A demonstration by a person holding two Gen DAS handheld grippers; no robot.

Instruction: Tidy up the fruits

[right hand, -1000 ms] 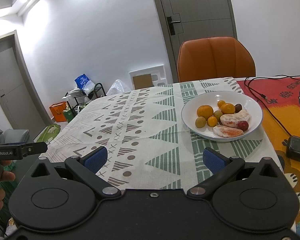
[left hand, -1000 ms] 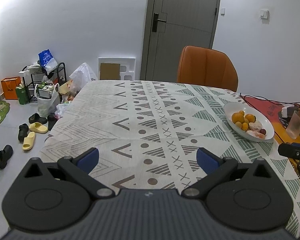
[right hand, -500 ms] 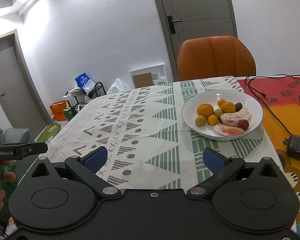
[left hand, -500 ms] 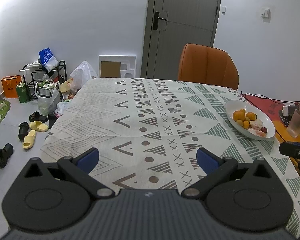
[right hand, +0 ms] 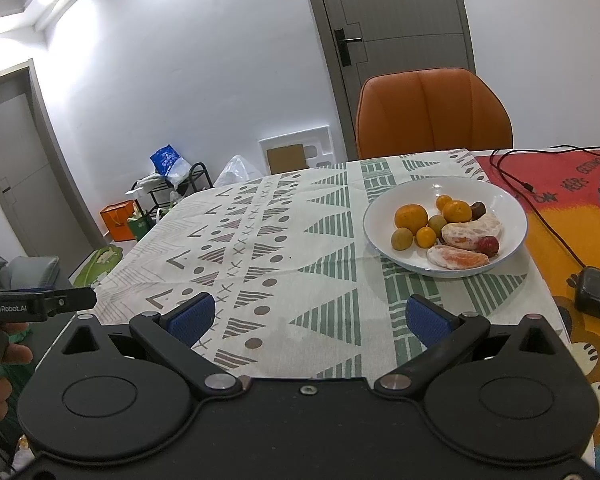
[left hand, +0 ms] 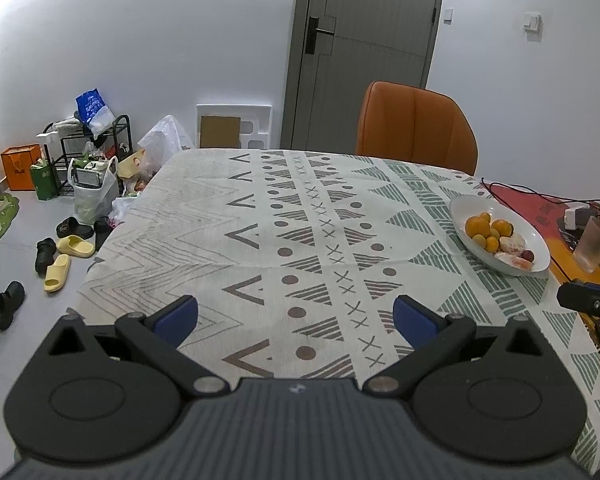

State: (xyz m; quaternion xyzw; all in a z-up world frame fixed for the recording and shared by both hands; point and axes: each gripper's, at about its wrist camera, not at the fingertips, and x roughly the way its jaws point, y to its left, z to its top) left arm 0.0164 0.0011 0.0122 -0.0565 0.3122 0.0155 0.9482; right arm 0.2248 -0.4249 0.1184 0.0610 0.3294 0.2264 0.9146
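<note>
A white bowl (right hand: pixel 512 200) of fruit stands on the patterned tablecloth (right hand: pixel 280 248). It holds oranges (right hand: pixel 411 216), small green-yellow fruits, peeled citrus pieces (right hand: pixel 458 258) and a red fruit (right hand: pixel 488 244). My right gripper (right hand: pixel 310 320) is open and empty, low over the cloth in front of the bowl. My left gripper (left hand: pixel 296 320) is open and empty over the near middle of the table; the bowl (left hand: pixel 536 240) lies far to its right.
An orange chair (left hand: pixel 416 128) stands at the table's far side. A red-orange mat (right hand: pixel 580 184) with cables and a black adapter (right hand: pixel 598 292) lies right of the bowl. A frosted cup (left hand: pixel 594 244) stands near the bowl. Shoes and bags clutter the floor at the left (left hand: pixel 68 240).
Both grippers have drawn back slightly toward me; the bowl sits a little farther off in each view. Both stay open and empty.
</note>
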